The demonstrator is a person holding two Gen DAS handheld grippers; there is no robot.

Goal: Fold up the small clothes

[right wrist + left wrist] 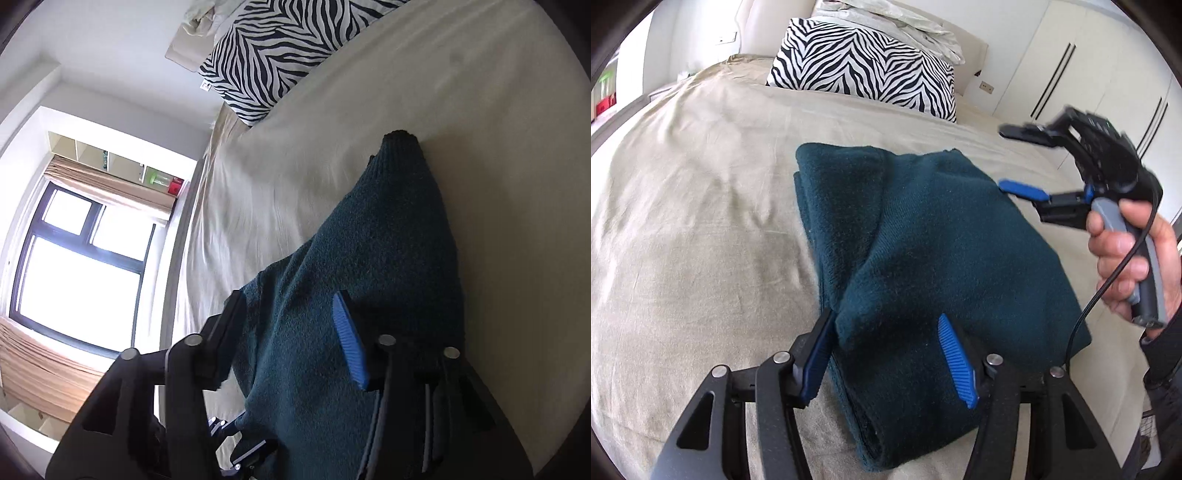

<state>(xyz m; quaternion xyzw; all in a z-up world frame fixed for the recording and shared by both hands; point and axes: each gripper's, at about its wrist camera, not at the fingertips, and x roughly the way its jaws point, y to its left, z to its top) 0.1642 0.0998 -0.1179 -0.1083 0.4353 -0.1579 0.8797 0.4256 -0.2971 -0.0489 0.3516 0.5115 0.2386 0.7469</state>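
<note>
A dark teal knitted garment (pixel 923 251) lies folded on the beige bed sheet (pixel 694 221). My left gripper (pixel 886 354) is open, its blue-padded fingers (pixel 956 358) spread on either side of the garment's near folded edge, just above it. My right gripper (pixel 1023 162) shows in the left wrist view, held in a hand at the right, open and empty above the garment's far right corner. In the right wrist view the right gripper (pixel 291 332) is open with the teal garment (pixel 369 258) beneath and between its fingers.
A zebra-print pillow (pixel 864 66) and pale bedding (pixel 894 22) lie at the head of the bed. White wardrobe doors (pixel 1089 74) stand to the right. A window (pixel 77 273) with curtains is beyond the bed's far side.
</note>
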